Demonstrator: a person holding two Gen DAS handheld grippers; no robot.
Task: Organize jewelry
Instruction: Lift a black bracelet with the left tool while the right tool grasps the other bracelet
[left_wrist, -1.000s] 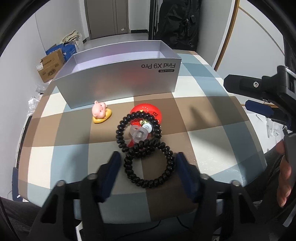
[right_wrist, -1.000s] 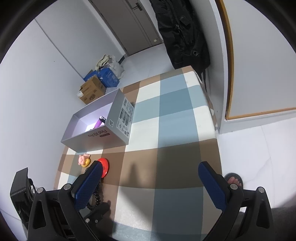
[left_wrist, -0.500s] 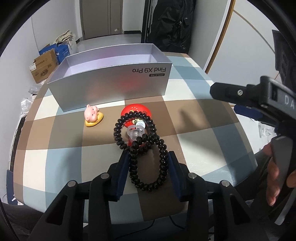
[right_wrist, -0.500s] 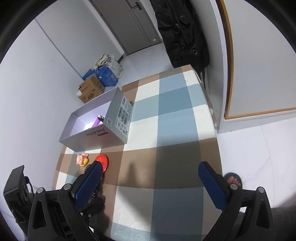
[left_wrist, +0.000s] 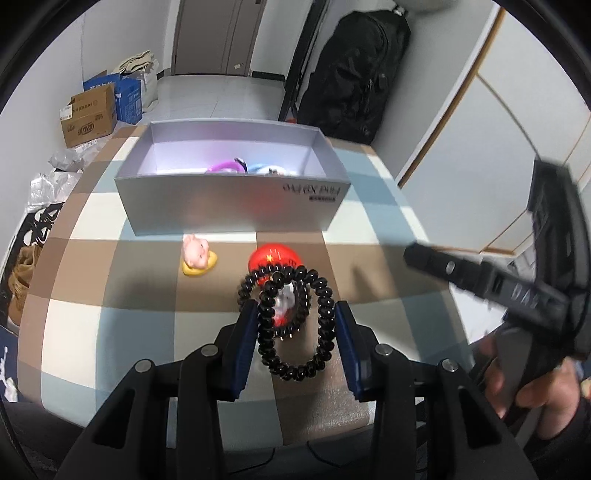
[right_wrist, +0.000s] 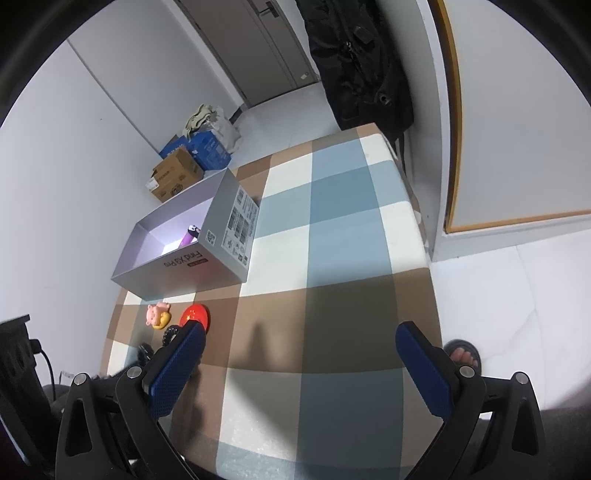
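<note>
Left hand-held gripper (left_wrist: 293, 326) pinching black coiled bracelet (left_wrist: 291, 325), raised above desk (left_wrist: 140, 317) before grey box (left_wrist: 236, 206). Light, springy, floppy; grip mid-loop. Right hand-held gripper (right_wrist: 299, 369) wide, empty.

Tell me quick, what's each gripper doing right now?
Left gripper: closed on the black coil bracelet, lifting it.
Right gripper: open, holding nothing.
</note>
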